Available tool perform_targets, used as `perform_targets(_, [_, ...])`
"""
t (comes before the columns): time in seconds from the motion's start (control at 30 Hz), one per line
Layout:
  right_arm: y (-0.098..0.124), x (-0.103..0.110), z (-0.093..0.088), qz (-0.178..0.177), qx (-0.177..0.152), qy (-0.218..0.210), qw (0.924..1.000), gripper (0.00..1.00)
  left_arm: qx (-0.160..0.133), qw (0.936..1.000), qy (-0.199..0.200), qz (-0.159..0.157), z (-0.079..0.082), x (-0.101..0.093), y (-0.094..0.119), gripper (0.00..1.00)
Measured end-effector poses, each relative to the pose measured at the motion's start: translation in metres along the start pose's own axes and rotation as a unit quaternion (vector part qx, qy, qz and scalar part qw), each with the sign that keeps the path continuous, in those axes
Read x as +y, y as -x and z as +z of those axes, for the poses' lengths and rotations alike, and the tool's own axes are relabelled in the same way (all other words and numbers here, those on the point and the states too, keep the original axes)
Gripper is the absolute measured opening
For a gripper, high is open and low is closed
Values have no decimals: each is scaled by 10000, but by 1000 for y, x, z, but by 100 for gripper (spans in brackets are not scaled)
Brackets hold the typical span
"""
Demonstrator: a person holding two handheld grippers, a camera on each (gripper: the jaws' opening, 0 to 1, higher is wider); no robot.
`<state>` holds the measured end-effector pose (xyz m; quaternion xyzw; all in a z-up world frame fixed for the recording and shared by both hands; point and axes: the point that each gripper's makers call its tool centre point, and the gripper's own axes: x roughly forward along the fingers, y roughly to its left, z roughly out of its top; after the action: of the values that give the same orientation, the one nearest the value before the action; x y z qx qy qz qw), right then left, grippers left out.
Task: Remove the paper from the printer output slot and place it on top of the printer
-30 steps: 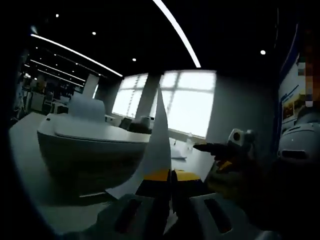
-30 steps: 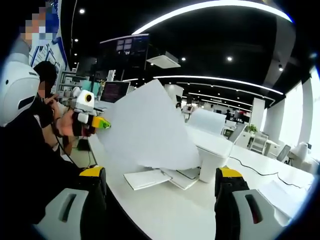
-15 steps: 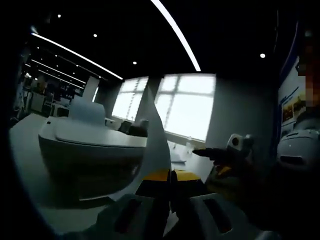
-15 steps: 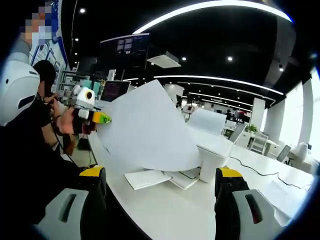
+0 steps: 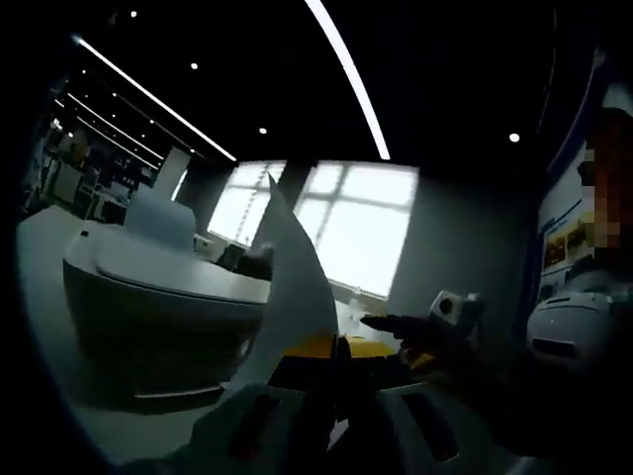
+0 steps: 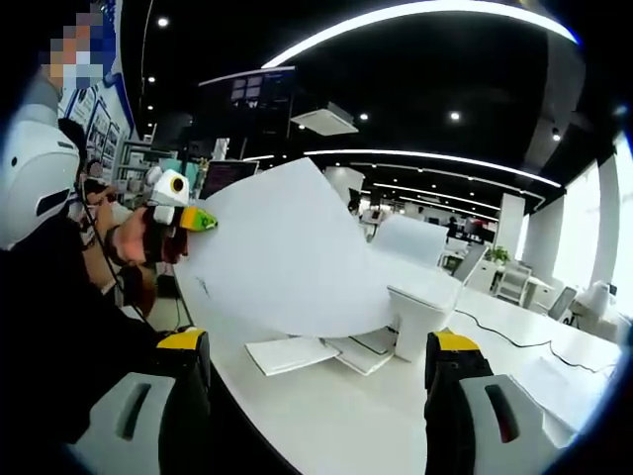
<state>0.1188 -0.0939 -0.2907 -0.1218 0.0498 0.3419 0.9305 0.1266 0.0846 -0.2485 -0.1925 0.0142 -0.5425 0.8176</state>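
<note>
White desk (image 6: 326, 426); bright windows (image 5: 356, 223); ceiling light strips (image 6: 415, 15); monitor (image 6: 226, 178).

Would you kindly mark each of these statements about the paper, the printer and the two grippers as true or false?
1. The left gripper is shut on the sheet of paper. True.
2. The paper lies flat on top of the printer. False: it is held up in the air, curved, in front of the printer.
3. The right gripper is open and holds nothing. True.
4. The printer stands on a dark wooden floor. False: it stands on a white table.
5. The right gripper grips the paper's edge. False: its jaws stand wide apart below the sheet.
</note>
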Motion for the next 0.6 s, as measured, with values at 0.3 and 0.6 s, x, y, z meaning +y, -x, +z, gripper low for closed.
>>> perform_targets(0.3, [0,1,0,-3,6,23,10000,85,-107,9998,69,-120,8,-6,0,6])
perform_targets(0.6, [1,0,1,1,1,28,10000,85,-176,9997,-46,-178,12,-12,0,6])
